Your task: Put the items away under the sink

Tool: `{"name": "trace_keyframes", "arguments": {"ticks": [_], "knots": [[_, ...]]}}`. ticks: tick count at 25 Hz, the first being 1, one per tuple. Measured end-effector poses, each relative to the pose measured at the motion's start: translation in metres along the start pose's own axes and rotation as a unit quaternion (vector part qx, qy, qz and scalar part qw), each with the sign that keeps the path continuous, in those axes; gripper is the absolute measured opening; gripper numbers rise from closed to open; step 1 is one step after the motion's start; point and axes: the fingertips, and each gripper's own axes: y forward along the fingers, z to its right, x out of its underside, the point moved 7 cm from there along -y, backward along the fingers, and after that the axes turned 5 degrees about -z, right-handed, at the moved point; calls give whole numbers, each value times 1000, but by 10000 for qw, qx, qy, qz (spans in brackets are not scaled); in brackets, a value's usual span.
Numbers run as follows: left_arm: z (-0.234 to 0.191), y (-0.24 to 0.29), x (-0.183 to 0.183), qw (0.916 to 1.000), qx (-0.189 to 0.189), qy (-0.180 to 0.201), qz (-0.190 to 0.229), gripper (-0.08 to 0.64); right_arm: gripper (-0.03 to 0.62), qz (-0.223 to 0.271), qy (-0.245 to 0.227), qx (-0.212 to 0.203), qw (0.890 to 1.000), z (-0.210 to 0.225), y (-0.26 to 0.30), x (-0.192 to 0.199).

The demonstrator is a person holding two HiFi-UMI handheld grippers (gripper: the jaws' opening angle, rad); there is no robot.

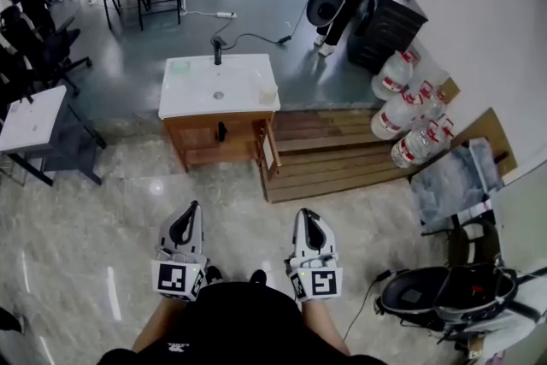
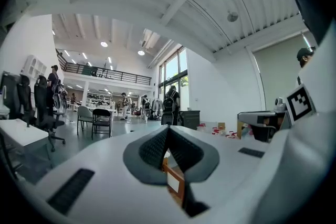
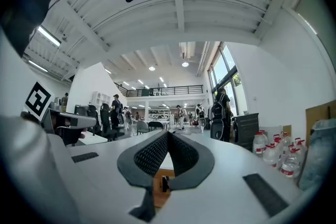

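Note:
A white sink top point(image 1: 219, 85) with a black faucet point(image 1: 217, 51) sits on a wooden cabinet point(image 1: 214, 141) ahead of me. The cabinet door point(image 1: 270, 151) on the right stands open. A pale green item point(image 1: 179, 68) lies on the top's left and a small pale cup point(image 1: 267, 94) on its right edge. My left gripper point(image 1: 194, 207) and right gripper point(image 1: 303, 214) are held low near my body, well short of the cabinet. Both are shut with nothing between the jaws. The left gripper point(image 2: 168, 127) and the right gripper point(image 3: 167, 132) each show part of the wooden cabinet point(image 3: 159, 187) below the closed tips.
A wooden pallet platform point(image 1: 333, 154) lies right of the cabinet, with large water jugs point(image 1: 402, 111) against the wall. A white table point(image 1: 30, 120) stands at the left. A black bag point(image 1: 444, 295) and a cable lie at lower right. Chairs and people are farther back.

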Motion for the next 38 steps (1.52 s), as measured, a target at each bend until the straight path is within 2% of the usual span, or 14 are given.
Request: {"name": "trace_keyframes", "arguments": {"ticks": [4,12,19,21,29,38], "knots": [[0,-2,-1,10000,-58,-8,69,5,17,5,-5,26,10000,0,-2,-1],[0,-4,-1,10000,-67,-19,26,5,125,141,7,-15,9999,4,-5,-4],[0,-7,-1,10000,-67,-40,-6,6,284,99,136,-214,9996,-1,-4,-12],[-1,-9,-1,10000,-68,-49,-13,5,304,130,136,-209,9996,-1,-5,-13],[-9,-17,5,10000,-67,-62,-40,6,450,236,237,-239,9992,-7,-8,-15],[-27,-28,2,9999,-94,-60,-53,5,471,309,166,-116,9993,-21,-8,-21]]}}
